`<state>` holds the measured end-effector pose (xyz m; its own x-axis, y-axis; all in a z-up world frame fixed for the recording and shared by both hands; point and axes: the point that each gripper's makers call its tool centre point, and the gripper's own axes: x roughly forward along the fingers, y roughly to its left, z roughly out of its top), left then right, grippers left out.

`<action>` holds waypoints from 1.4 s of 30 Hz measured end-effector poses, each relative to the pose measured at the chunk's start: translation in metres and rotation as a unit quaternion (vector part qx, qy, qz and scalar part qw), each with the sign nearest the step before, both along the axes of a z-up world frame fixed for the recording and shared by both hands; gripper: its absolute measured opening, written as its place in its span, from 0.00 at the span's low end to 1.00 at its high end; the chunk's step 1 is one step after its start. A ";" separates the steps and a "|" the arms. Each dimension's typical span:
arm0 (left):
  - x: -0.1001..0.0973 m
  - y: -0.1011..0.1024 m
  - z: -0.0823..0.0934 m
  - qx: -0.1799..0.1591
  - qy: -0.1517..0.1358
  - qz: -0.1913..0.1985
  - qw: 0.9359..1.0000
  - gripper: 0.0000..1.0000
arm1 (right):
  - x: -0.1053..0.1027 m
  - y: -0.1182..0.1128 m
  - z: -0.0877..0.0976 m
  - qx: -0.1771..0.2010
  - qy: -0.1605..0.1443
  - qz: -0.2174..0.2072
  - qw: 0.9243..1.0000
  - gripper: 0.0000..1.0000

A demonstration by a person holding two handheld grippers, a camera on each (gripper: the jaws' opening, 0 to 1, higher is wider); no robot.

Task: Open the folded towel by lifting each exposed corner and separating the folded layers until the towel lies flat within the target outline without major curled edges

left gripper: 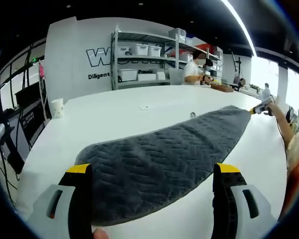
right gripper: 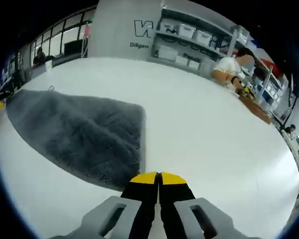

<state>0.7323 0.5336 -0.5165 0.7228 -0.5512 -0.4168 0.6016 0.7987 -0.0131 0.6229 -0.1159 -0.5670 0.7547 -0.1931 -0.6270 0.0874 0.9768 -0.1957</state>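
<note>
A dark grey towel (left gripper: 159,154) with a herringbone weave lies spread in a single flat layer on the white table (left gripper: 114,114). It runs from my near left to the far right. My left gripper (left gripper: 152,170) is open, its yellow-tipped jaws standing on either side of the towel's near end with nothing between them. My right gripper (left gripper: 259,107), held by a person's hand, sits at the towel's far corner. In the right gripper view the towel (right gripper: 84,132) lies to the left, and my right gripper (right gripper: 157,178) is shut right beside the towel's near corner, with no fabric showing between the jaws.
A white cup (left gripper: 57,107) stands at the table's far left edge. Beyond the table are metal shelves (left gripper: 144,55) with bins, and a person (left gripper: 194,69) works at a bench. A small object (left gripper: 192,115) lies just past the towel. Bare table stretches right of the towel (right gripper: 214,139).
</note>
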 end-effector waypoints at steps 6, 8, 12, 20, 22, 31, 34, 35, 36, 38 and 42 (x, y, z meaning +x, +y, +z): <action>0.000 -0.003 -0.001 0.000 0.001 -0.004 1.000 1.00 | 0.002 0.004 0.015 0.014 -0.036 0.003 0.999 0.00; -0.001 -0.005 -0.001 0.001 0.003 -0.007 1.000 1.00 | 0.003 0.013 0.030 0.012 -0.060 0.012 0.998 0.00; -0.001 -0.005 0.001 -0.002 0.002 -0.006 1.000 1.00 | 0.004 0.035 0.055 0.015 -0.104 0.039 0.994 0.00; 0.000 -0.003 0.001 -0.001 0.003 -0.005 1.000 1.00 | -0.003 0.090 0.070 0.025 -0.112 0.092 0.989 0.34; 0.000 -0.003 0.001 -0.001 0.004 -0.005 1.000 1.00 | -0.005 0.101 0.070 0.026 -0.109 0.103 0.988 0.44; 0.001 -0.001 -0.001 -0.005 0.007 -0.001 1.000 0.99 | -0.006 0.130 0.060 0.042 -0.093 0.133 0.986 0.90; 0.003 0.000 0.001 -0.017 0.009 0.006 1.000 0.99 | -0.007 0.136 0.056 0.048 -0.088 0.132 0.986 0.99; 0.003 0.000 0.001 -0.019 0.010 0.006 1.000 0.99 | -0.007 0.138 0.055 0.046 -0.087 0.135 0.986 0.99; 0.003 0.000 0.001 -0.020 0.010 0.006 1.000 0.99 | -0.007 0.140 0.055 0.044 -0.085 0.138 0.986 0.99; 0.003 -0.003 0.000 -0.022 0.012 0.003 1.000 0.99 | -0.007 0.144 0.053 0.043 -0.084 0.144 0.985 0.99; 0.005 -0.010 -0.003 -0.021 0.020 -0.005 1.000 0.99 | -0.005 0.158 0.049 0.050 -0.079 0.166 0.982 0.99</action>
<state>0.7371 0.5233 -0.5196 0.7006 -0.5753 -0.4222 0.6075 0.7912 -0.0701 0.6178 0.0425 -0.5180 0.8550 0.1362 -0.5004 -0.2175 0.9701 -0.1075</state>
